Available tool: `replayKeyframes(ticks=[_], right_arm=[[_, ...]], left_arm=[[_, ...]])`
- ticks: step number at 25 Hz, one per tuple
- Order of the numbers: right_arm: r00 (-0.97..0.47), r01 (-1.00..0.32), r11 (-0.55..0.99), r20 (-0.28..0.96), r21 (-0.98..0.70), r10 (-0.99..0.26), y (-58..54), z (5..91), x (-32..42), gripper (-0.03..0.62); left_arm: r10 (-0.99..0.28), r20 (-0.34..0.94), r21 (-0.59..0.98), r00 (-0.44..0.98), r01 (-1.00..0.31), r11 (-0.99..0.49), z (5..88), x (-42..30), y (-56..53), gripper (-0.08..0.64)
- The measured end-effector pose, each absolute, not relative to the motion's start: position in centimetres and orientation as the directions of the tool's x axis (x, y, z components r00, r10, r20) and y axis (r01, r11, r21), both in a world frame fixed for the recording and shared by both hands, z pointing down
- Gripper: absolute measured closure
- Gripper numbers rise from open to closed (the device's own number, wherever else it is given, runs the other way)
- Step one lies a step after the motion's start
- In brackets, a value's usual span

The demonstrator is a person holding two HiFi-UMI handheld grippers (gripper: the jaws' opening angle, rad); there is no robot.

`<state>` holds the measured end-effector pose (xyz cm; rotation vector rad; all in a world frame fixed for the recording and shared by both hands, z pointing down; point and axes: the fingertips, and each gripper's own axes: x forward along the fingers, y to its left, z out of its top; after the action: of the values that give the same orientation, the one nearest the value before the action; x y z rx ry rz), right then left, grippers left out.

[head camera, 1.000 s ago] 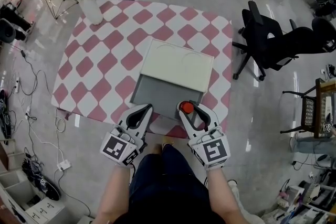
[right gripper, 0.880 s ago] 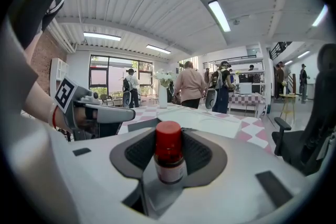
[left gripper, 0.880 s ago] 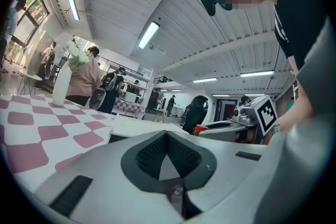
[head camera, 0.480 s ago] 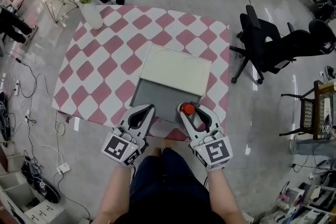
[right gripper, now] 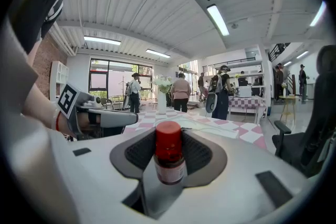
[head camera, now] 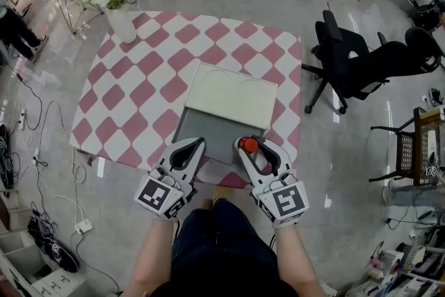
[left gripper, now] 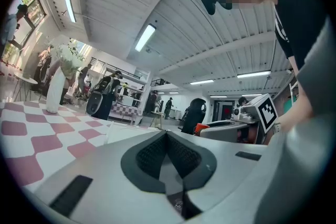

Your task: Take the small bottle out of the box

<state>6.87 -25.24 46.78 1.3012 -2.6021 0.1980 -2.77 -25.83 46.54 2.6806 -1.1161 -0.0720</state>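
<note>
A small brown bottle with a red cap stands upright between the jaws of my right gripper, which is shut on it at the box's near right corner. In the right gripper view the bottle fills the gap between the dark pads. The box is grey inside, with its cream lid folded back away from me. My left gripper hovers at the near left edge of the box, jaws together and holding nothing. The left gripper view shows its pads meeting.
The box lies on a table with a pink and white chequered cloth. A white vase of flowers stands at the far left corner. A black office chair is to the right of the table. Cables trail on the floor at left.
Both grippers stay nearly where they were, the right one still clamped on the bottle. The head view has drifted slightly and people at the far side have moved.
</note>
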Motion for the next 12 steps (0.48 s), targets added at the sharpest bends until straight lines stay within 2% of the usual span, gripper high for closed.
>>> replayKeyframes(ticks=[12], right_arm=[[-0.581,-0.804,0.594,0.233,-0.017,-0.780,-25.5,44.8,7.2,0.445]], left_arm=[[-0.711,0.024,0.223,0.703,-0.697,-0.681,44.9,-2.9,-26.3,0.560]])
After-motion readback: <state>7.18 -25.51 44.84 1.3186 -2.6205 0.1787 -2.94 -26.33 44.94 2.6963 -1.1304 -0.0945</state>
